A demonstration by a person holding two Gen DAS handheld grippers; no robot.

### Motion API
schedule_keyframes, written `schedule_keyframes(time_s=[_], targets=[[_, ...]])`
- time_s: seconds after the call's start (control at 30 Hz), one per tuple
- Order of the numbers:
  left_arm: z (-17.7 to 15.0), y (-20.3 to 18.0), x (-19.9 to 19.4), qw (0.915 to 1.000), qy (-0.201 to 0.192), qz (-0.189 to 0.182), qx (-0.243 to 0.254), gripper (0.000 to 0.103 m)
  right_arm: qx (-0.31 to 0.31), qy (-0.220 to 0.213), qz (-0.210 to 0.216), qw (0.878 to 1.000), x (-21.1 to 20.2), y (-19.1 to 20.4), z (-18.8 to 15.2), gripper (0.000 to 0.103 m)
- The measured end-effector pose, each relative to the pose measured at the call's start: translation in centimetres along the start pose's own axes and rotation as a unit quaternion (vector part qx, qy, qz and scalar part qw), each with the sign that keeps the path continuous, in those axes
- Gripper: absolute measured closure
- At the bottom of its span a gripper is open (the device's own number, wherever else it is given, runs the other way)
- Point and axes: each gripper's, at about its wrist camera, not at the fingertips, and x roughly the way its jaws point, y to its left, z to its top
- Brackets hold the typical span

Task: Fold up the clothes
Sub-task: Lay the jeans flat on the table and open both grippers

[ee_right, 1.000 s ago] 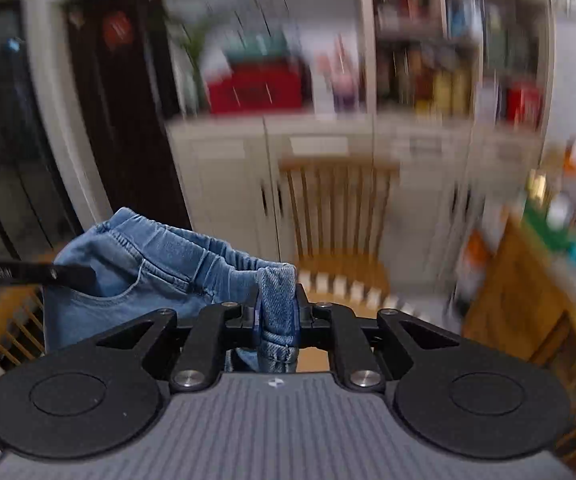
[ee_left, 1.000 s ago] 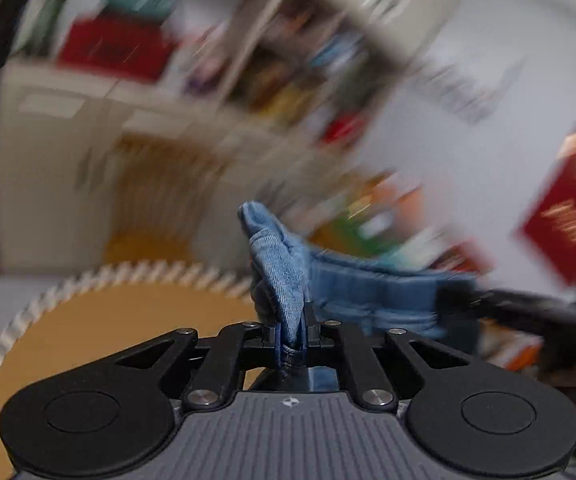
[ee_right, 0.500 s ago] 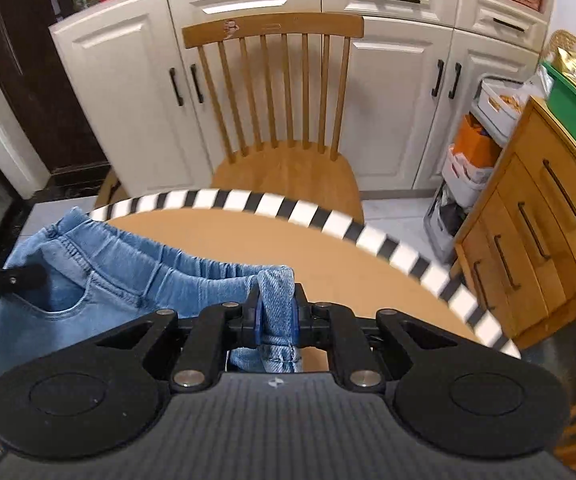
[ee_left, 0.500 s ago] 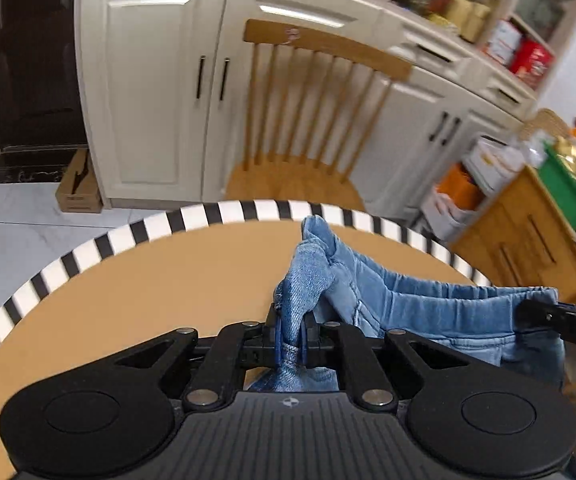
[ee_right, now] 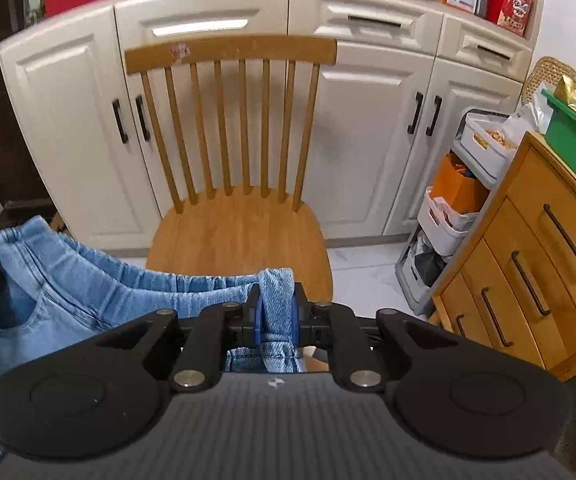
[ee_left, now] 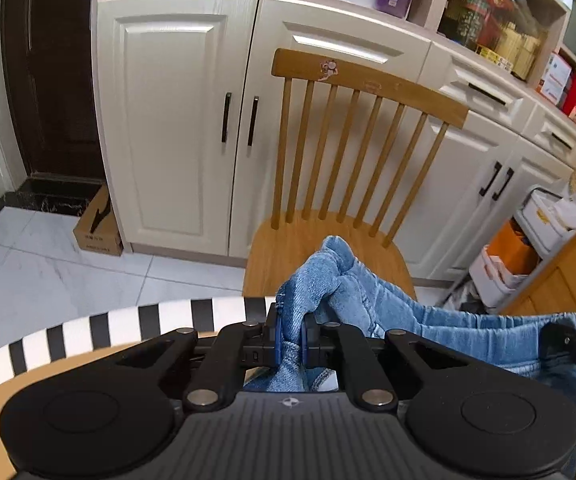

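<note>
Gripping a bunched fold of blue denim, the left tongs (ee_left: 290,338) are closed on one end of the jeans (ee_left: 440,320), the cloth pinched between the blue pads and rising in a crumpled peak just past them. Right tongs (ee_right: 276,316) likewise closed on the jeans (ee_right: 100,284), clamped at a fold of the elastic waistband. Between the two grips the waistband spans sideways: in the left wrist view it runs off to the right, where the other gripper's black finger touches it at the frame edge; in the right wrist view it runs off to the left, with a pocket opening visible on the panel hanging below. Under the left tongs lies the round wooden worktop (ee_left: 88,364), its rim striped black and white. Whether the jeans' lower part touches the worktop cannot be told. Just beyond the rim stands a wooden spindle-back chair (ee_right: 240,224), seat facing the cameras. Behind the chair, cream cabinets (ee_left: 176,120) with black handles. A cardboard box (ee_left: 98,228) sits on the pale tiled floor beside the cabinets. To the right, a wooden drawer unit (ee_right: 536,280).
</note>
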Motion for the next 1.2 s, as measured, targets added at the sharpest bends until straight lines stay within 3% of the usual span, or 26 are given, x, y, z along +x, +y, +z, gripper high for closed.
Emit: schedule_keyframes(time_s=[0.2, 0.23, 0.3, 0.37, 0.4, 0.47, 0.53, 0.63, 0.7, 0.73, 0.77, 0.83, 0.9, 0.97, 1.07, 1.1, 1.2], targets=[[-1.5, -0.7, 2.3, 0.9991, -0.002, 0.033, 0.026, 0.088, 0.024, 0.006, -0.009, 1.0, 2.2, -1.1, -1.4, 0.085], [-1.6, -0.7, 2.2, 0.9989, -0.003, 0.037, 0.029, 0.081, 0.027, 0.004, -0.013, 1.0, 2.3, -1.1, -1.6, 0.08], [-1.5, -0.4, 1.5, 0.9983, -0.013, 0.051, 0.025, 0.061, 0.032, -0.011, -0.032, 0.999, 1.6, -1.5, -1.5, 0.036], [-1.0, 0.3, -0.3, 0.9972, -0.041, 0.057, 0.025, 0.045, 0.023, -0.033, -0.051, 0.998, 0.2, -2.0, -1.3, 0.035], [-0.7, 0.9, -1.6, 0.9969, -0.054, 0.049, 0.028, 0.043, 0.018, -0.041, -0.057, 0.997, -0.9, -2.4, -1.2, 0.035], [-0.3, 3.0, -4.6, 0.9974, -0.06, 0.021, 0.033, 0.031, 0.021, -0.058, -0.03, 0.998, -3.7, -3.2, -1.4, 0.037], [-1.3, 5.4, -7.5, 0.9977, -0.031, -0.024, 0.055, 0.033, 0.036, -0.053, 0.063, 0.996, -7.1, -3.7, -2.8, 0.04], [-4.4, 8.5, -11.0, 0.9933, 0.013, -0.066, 0.093, 0.047, 0.06, 0.017, 0.183, 0.981, -10.2, -2.5, -6.9, 0.054], [-6.7, 10.3, -13.0, 0.99, 0.043, -0.085, 0.104, 0.06, 0.066, 0.058, 0.221, 0.971, -11.9, -0.9, -10.1, 0.087], [-8.0, 11.1, -14.0, 0.9883, 0.059, -0.096, 0.103, 0.078, 0.069, 0.075, 0.238, 0.966, -12.9, 0.0, -11.8, 0.087], [-9.1, 11.7, -15.0, 0.9861, 0.068, -0.107, 0.108, 0.088, 0.07, 0.078, 0.248, 0.963, -14.4, 0.8, -13.4, 0.087], [-11.1, 12.9, -17.2, 0.9811, 0.079, -0.124, 0.125, 0.092, 0.087, 0.08, 0.27, 0.956, -17.8, 2.0, -16.4, 0.087], [-13.0, 14.6, -19.3, 0.9763, 0.089, -0.133, 0.146, 0.092, 0.099, 0.089, 0.281, 0.95, -21.3, 3.4, -19.5, 0.083], [-14.7, 16.8, -21.0, 0.9764, 0.086, -0.109, 0.166, 0.075, 0.094, 0.093, 0.273, 0.953, -24.4, 5.0, -22.4, 0.081], [-17.3, 20.2, -23.2, 0.9758, 0.071, -0.079, 0.191, 0.068, 0.095, 0.104, 0.255, 0.957, -28.2, 7.7, -27.1, 0.064], [-18.3, 21.3, -23.8, 0.9747, 0.07, -0.075, 0.199, 0.066, 0.106, 0.112, 0.251, 0.956, -28.9, 8.5, -28.6, 0.063], [-21.2, 23.9, -25.3, 0.9723, 0.075, -0.075, 0.208, 0.058, 0.178, 0.146, 0.252, 0.94, -29.9, 11.2, -32.0, 0.064]])
